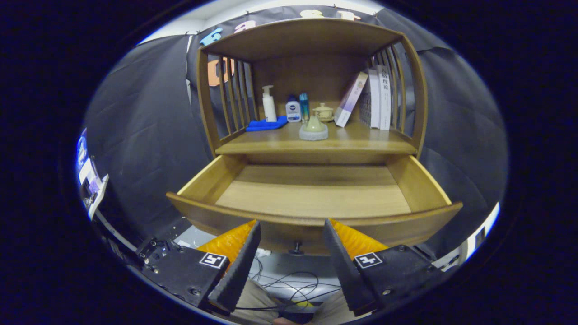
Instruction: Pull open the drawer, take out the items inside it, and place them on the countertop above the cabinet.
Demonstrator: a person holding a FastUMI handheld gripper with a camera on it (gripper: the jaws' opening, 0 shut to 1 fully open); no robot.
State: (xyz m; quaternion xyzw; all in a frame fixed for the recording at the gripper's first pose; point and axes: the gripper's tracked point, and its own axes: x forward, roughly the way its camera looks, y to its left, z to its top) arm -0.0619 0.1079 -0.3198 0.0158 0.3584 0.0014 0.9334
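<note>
The claw (291, 243) has its two fingers (237, 266) apart and holds nothing; they sit just in front of the drawer (311, 198), a little below its front board. Between the fingers, under the front board, a small dark knob (296, 248) is visible, and no finger touches it. The drawer is pulled out of the wooden cabinet (311, 40), and the bottom that I can see is bare wood. Above the drawer is the bench (271, 145), and the things stand on it. A round pale green piece (314, 128) with a pointed top sits near the front edge, in the middle. Behind it stand a white pump bottle (268, 104), a small white bottle with a blue cap (293, 109), a thin blue bottle (305, 106) and a little lidded cup (323, 111). A folded blue cloth (266, 124) lies beside the pump bottle. Some books (377, 97) stand at the other side, and one book (351, 99) leans against them. Below the claw, cables (289, 282) lie on the floor.
</note>
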